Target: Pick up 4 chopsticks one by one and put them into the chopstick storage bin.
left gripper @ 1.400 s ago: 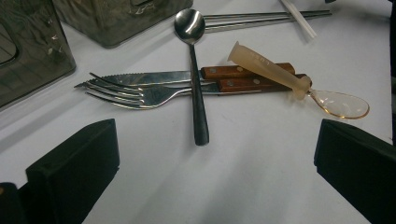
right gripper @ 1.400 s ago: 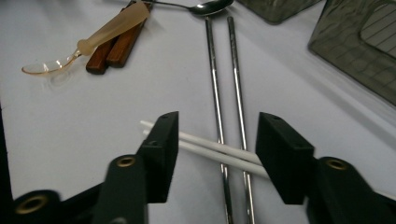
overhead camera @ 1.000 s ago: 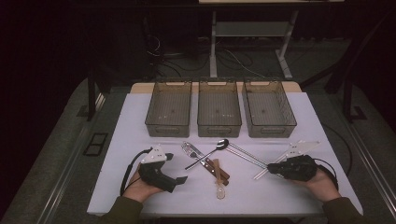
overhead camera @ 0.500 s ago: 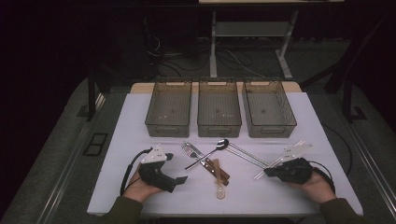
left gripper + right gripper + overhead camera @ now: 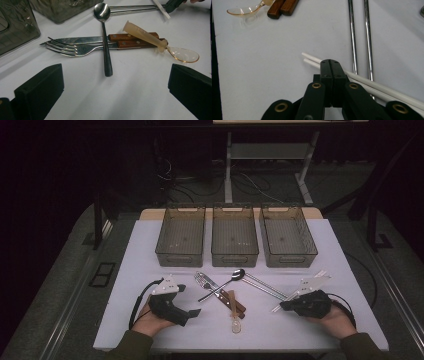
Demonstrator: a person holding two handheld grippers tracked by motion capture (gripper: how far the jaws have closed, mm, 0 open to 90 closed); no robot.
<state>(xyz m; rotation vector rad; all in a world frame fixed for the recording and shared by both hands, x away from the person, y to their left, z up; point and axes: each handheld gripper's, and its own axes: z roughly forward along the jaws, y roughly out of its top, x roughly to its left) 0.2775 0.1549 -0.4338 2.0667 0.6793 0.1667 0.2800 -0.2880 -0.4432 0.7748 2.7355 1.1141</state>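
Right gripper (image 5: 331,65): jaws are seen pressed together over the white chopsticks (image 5: 372,86), having just finished closing. Whether the sticks are actually pinched or merely lie beneath the closed tips cannot be told. The pair lies on the white table (image 5: 150,245), just right of the metal chopsticks (image 5: 265,286) and near the right bin (image 5: 287,236). A lift is judged next.

Left gripper (image 5: 172,302): jaws are spread wide, nothing between them, aimed at the fork (image 5: 72,48), knife (image 5: 82,40) and steel spoon (image 5: 105,37).
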